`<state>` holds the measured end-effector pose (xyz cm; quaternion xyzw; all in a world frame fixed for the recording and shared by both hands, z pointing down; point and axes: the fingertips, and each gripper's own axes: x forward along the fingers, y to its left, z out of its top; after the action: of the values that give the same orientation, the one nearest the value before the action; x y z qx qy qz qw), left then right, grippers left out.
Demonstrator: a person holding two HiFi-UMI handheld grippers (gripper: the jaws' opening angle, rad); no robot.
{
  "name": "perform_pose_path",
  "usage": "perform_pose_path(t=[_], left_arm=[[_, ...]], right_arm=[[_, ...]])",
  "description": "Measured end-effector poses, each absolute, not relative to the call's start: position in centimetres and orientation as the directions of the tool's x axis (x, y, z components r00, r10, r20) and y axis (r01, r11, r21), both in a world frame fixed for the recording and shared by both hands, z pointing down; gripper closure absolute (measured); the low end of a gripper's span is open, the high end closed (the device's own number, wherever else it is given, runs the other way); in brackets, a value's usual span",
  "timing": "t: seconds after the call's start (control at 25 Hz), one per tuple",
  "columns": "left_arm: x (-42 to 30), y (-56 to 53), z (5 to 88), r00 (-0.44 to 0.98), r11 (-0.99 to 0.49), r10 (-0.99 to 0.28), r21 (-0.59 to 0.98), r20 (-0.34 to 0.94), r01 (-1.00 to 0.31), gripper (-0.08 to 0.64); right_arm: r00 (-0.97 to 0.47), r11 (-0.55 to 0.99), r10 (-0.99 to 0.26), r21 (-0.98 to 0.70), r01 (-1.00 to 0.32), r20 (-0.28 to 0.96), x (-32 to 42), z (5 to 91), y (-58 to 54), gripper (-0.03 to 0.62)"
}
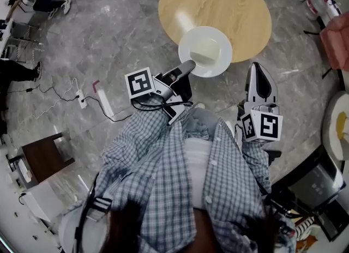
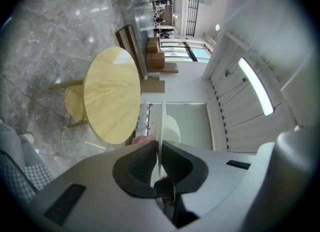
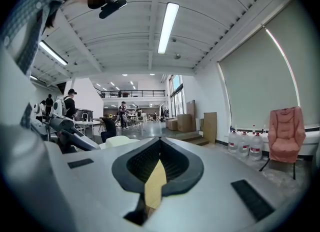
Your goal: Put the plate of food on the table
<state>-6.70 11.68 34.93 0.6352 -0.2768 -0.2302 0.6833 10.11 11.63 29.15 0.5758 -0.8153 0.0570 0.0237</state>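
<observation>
Between left gripper (image 2: 159, 148) jaws, plate (image 1: 224, 56) rim (table (image 1: 229, 1) near)

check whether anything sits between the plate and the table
Nothing visible does. The left tongs hold the plate by its rim at the near edge of the table, whose top looks bare.
</observation>
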Motion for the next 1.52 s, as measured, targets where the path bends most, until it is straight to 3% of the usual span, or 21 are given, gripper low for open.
perform_pose_path(t=[0.64, 0.96, 1.52], left_arm=[[-2.6, 7.9, 35.7, 0.721, 0.115, -0.683, 0.992, 0.117, -0.052, 0.54], [-2.3, 0.1, 37.8, 0.728, 0.161, -0.669, 0.985, 0.153, -0.059, 0.54], [-1.2, -0.7, 36.1, 0.78, 0.058, -0.622, 0.997, 0.074, -0.048, 0.54]], right_arm=[[-0.35, 0.339, -0.928, -0.098, -0.936, 0.13, 14.6, 30.4, 8.3, 0.584], [-0.328, 0.309, -0.924, -0.12, -0.943, 0.199, 15.3, 32.4, 0.8, 0.584], [-0.249, 0.233, -0.949, -0.101, -0.967, 0.196, 17.5, 31.8, 1.7, 0.584]])
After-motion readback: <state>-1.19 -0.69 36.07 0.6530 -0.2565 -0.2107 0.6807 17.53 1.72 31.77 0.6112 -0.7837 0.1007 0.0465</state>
